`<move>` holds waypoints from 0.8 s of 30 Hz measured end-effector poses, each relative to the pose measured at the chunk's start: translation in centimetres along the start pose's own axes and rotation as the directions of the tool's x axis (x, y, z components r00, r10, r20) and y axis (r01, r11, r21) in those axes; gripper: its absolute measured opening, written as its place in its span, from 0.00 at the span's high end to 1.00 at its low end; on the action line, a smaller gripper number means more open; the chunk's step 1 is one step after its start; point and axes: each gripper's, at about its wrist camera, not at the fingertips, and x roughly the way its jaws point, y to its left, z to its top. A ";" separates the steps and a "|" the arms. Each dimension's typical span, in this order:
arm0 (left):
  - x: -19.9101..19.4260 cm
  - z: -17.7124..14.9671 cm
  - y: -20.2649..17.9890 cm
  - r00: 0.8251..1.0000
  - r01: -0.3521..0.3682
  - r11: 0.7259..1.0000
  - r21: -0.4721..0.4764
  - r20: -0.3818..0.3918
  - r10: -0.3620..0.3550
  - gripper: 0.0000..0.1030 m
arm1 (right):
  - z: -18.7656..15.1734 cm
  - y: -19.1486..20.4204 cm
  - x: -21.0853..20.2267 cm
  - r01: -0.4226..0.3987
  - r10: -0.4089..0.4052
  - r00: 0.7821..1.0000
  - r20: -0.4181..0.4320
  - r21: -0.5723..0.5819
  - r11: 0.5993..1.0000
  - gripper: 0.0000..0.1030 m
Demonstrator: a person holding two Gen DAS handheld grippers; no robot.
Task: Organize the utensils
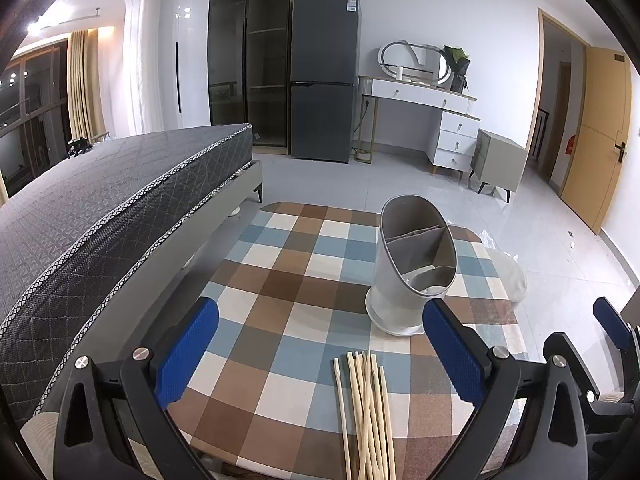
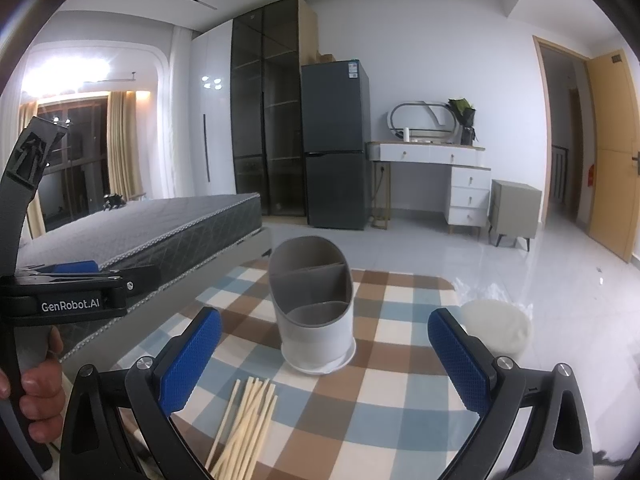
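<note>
Left wrist view: left tongs (image 1: pixel 320 354) spread wide, nothing between the blue pads, hovering over the checked cloth of the counter (image 1: pixel 280 280). A bundle of pale wooden chopsticks (image 1: pixel 366 412) lies flat on the cloth between the pads, nearer the right-hand one, tips roughly aligned and pointing away from the camera. Just beyond them stands the utensil holder (image 1: pixel 412 268), white outside, grey inside, divided into compartments, all of which look empty. Holder and chopsticks are near each other but not touching.

Right wrist view: right tongs (image 2: pixel 325 354) also wide open and empty. Here the chopsticks sit low and left, close to the left pad; the holder stands upright straight ahead. A hand (image 2: pixel 34 392) on the other tool's grip shows at the left edge.

Handling, as a judgement:
- Chopsticks: light, stiff, thin, smooth; likely to roll or fan out when pinched.
- Take hold across the bundle near mid-length, pads square to the sticks, so they stay balanced and do not pivot.
- Holder looks light and tall-sided; a sideways knock could tip it. Lower the sticks in from above.
</note>
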 end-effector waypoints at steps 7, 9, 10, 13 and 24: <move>1.0 0.0 0.4 0.999 0.007 1.000 -0.014 -0.044 -0.007 0.03 | -0.2 0.1 0.5 0.002 -0.002 1.000 -0.017 -0.010 1.000 0.00; 1.3 0.1 0.6 0.998 0.018 1.000 -0.025 -0.055 -0.020 0.03 | -0.2 0.1 0.7 0.002 -0.002 1.000 -0.022 -0.010 1.000 0.00; 1.4 0.0 0.6 0.998 0.019 0.999 -0.026 -0.057 -0.020 0.03 | -0.2 0.1 0.9 0.002 -0.002 1.000 -0.025 -0.010 1.000 0.00; 2.6 -0.4 0.9 0.996 0.035 0.999 -0.026 -0.083 -0.037 0.03 | -0.2 0.0 1.3 0.003 -0.003 0.999 -0.036 -0.006 1.000 0.00; 12.4 -4.2 2.4 0.901 -0.022 0.998 -0.062 -0.435 -0.007 0.03 | -0.5 -0.5 4.5 -0.033 0.034 0.993 -0.113 0.003 0.999 0.00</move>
